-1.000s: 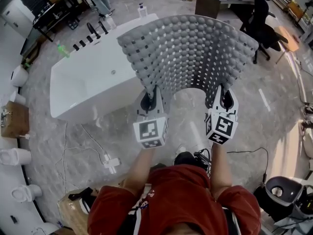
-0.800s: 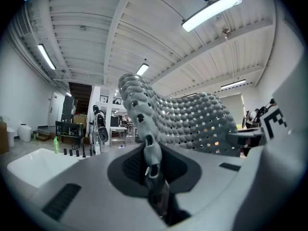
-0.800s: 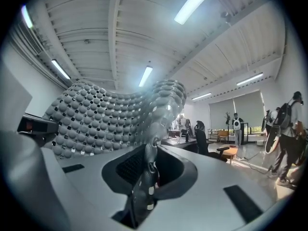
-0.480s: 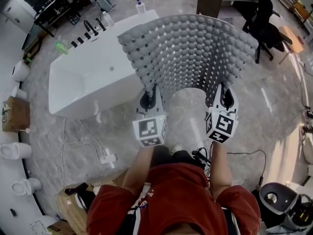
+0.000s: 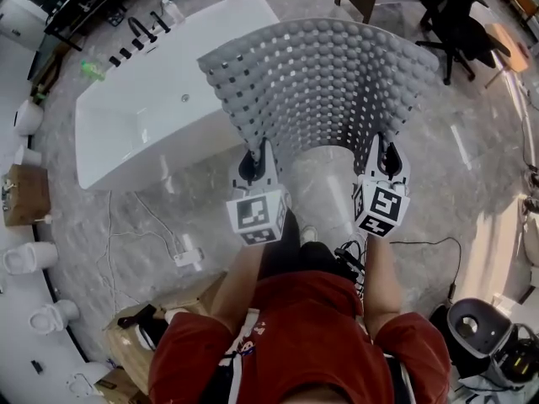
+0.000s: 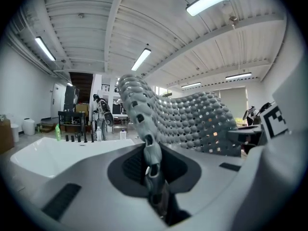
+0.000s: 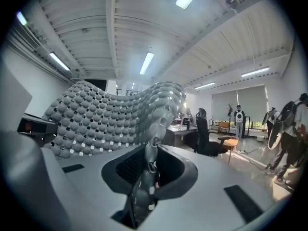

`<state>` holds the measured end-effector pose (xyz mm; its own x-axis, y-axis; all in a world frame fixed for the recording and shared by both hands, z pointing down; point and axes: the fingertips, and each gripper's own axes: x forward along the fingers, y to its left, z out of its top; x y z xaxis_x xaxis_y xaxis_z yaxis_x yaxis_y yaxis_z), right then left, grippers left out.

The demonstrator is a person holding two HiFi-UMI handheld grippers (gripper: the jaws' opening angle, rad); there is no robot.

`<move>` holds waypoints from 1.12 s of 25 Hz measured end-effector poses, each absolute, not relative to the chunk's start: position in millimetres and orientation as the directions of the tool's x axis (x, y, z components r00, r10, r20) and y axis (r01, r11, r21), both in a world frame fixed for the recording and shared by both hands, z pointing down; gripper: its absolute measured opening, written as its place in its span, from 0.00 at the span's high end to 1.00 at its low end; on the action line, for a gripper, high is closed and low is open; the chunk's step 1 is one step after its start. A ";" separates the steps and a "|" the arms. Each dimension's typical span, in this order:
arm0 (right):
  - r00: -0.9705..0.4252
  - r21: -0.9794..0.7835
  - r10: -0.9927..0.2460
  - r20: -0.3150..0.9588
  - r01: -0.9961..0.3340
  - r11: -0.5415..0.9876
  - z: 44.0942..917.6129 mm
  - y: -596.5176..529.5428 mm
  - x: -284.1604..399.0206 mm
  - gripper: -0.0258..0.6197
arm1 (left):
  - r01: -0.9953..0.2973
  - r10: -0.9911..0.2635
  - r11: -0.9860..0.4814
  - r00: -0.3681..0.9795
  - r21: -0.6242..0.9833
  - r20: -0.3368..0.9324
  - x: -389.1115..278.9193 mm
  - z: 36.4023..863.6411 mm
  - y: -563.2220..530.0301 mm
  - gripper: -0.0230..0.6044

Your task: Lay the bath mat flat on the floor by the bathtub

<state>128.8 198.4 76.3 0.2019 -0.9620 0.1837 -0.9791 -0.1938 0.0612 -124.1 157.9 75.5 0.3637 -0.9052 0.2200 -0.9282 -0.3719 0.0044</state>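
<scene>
I hold the left gripper (image 5: 251, 165) closed on the near left corner of the grey bath mat (image 5: 320, 82). In the left gripper view its jaws stand narrow, with the mat's knobbly edge pinched between them. The right gripper (image 5: 383, 160) grips the near right corner the same way, jaws almost together on the mat's edge. The two grippers sit side by side but well apart, with bare marbled floor (image 5: 126, 217) showing between them.

The mat is off the floor. It rises from both grips and spreads out towards twelve o'clock as a broad arched sheet, studded with round bumps and small holes. Its near edge bows up in the middle between the two corners.

The white bathtub (image 5: 152, 124) lies at ten o'clock from the grippers, and the mat's left side hangs just beside its nearest corner. A black office chair (image 5: 459, 32) stands at one o'clock beyond the mat. A white cable (image 5: 160, 234) trails over the floor at eight o'clock.
</scene>
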 end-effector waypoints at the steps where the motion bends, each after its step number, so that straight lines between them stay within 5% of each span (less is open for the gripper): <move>1: 0.204 0.063 -0.959 0.196 -0.979 -0.195 82.8 195.5 128.2 0.85 | -0.928 -0.902 -0.373 0.365 0.008 0.229 -124.4 81.4 154.5 0.89; 28: 0.234 0.104 -0.803 0.548 -0.972 -0.211 284.9 104.4 114.4 0.85 | -0.915 -0.739 -0.395 0.373 0.088 0.562 -128.8 286.6 56.5 0.89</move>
